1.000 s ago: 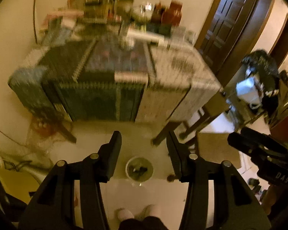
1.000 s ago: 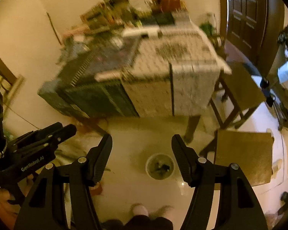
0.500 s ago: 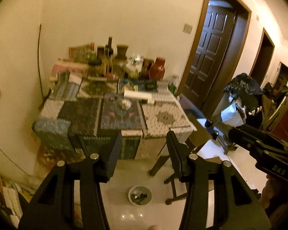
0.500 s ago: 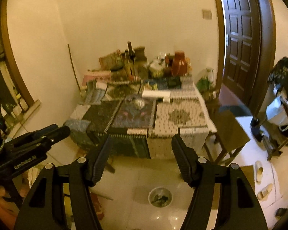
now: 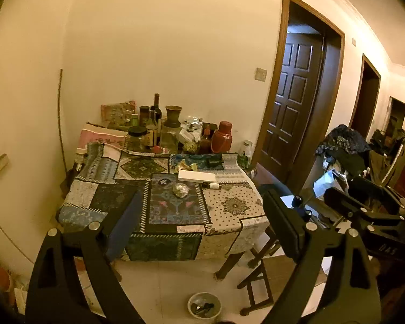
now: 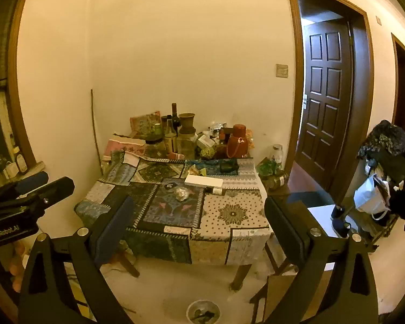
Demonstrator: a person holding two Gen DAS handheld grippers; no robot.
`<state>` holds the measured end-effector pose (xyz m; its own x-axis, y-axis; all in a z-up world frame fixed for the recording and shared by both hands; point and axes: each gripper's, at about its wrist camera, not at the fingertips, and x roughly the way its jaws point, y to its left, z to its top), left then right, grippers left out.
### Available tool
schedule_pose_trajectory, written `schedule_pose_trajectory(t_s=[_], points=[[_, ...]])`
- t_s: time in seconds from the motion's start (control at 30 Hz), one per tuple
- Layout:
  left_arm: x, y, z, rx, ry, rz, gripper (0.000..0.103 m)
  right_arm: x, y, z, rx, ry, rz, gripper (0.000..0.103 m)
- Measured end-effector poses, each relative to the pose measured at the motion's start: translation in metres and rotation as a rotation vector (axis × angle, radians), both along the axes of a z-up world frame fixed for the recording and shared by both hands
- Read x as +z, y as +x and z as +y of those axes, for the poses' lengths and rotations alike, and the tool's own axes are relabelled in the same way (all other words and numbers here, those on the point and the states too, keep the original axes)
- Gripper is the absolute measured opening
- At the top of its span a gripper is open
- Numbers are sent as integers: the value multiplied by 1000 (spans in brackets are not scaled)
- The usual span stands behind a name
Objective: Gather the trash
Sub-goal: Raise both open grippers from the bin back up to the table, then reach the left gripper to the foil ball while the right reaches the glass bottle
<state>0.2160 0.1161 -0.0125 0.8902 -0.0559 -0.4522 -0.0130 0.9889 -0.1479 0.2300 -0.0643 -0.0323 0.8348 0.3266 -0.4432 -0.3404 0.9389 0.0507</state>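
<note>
Facing the patchwork table, both grippers empty.
Left gripper and right gripper have just been opening, jaws wide w/ nothing between. Crumpled foil ball (trash) sits mid-table near a white box; small bin on floor below, in front of table.

We see a patchwork tablecloth over the table, bottles and a red flask crowded along the wall, a white box lying flat, a dark door ajar.
</note>
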Motion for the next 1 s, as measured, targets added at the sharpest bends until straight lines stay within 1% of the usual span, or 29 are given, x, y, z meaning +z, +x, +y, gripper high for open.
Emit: schedule_pose_trajectory(t_s=[0.17, 0.2, 0.27, 0.4, 0.6, 0.83, 0.9, 1.0], points=[[-6, 36, -10, 15, 37, 23, 90, -7, 30, -5, 22, -4, 9, 97], [-7, 48, -12, 20, 38, 27, 90, -9, 43, -6, 30, -1, 16, 97], [-8, 64, -15, 29, 34, 34, 90, -8, 54, -10, 40, 7, 20, 97], [-6, 106, -23, 68, 21, 47, 90, -6, 96, -18, 66, 24, 35, 97], [-4, 162, -34, 134, 1, 42, 90, -1, 148, -35, 116, 2, 45, 97], [-18, 215, -39, 213, -21, 83, 90, -13, 197, -43, 168, -28, 87, 97], [-24, 232, -35, 229, -28, 112, 90, -20, 214, -41, 176, -41, 114, 97], [-33, 247, -29, 256, -28, 135, 90, -32, 237, -36, 185, -47, 154, 97]])
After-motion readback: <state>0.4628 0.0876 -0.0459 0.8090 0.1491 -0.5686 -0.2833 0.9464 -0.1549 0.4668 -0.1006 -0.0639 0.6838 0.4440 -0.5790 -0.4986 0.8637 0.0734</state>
